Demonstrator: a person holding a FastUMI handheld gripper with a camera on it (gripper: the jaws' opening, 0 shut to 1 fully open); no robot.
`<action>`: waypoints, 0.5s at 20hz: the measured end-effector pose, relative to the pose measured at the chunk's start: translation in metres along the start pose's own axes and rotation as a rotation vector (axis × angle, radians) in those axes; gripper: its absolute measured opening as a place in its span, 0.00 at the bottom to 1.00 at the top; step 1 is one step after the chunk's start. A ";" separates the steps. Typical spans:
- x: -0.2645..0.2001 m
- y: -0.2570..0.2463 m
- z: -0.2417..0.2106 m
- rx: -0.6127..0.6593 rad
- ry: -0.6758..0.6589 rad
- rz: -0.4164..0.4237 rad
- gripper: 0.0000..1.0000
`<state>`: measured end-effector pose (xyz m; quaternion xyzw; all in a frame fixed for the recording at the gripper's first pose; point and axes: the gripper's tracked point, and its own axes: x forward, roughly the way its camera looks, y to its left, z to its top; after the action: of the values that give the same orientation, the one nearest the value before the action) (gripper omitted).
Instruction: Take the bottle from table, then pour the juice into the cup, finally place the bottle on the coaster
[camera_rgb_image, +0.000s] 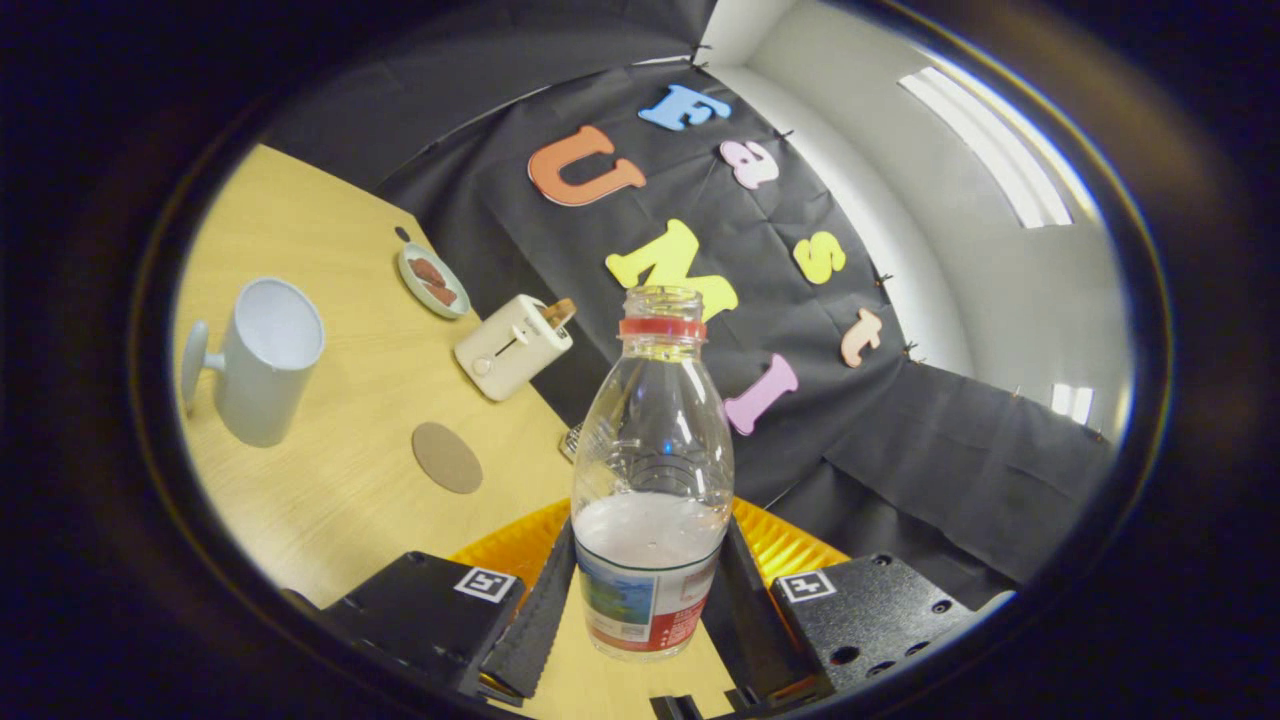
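A clear plastic bottle with a red neck ring, no cap and a pale liquid in its lower part stands between my fingers. My gripper is shut on the bottle, both black pads pressing its labelled base. The view is tilted, and the bottle appears lifted above the wooden table. A white cup with a handle stands on the table beyond the left finger. A round brown coaster lies flat between the cup and the bottle.
A white toaster with toast in its slot stands behind the coaster. A small plate with brown food lies farther back. An orange-yellow ridged object sits just behind the bottle's base. The black cloth wall rises beyond the table's edge.
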<state>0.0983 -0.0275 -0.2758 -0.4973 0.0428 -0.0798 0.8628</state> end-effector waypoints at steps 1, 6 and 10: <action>0.001 0.001 0.000 -0.021 0.004 0.004 0.80; 0.003 0.009 0.007 -0.171 -0.004 0.003 0.80; 0.008 0.016 0.015 -0.308 -0.016 0.024 0.80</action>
<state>0.1098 -0.0085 -0.2826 -0.6237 0.0536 -0.0580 0.7777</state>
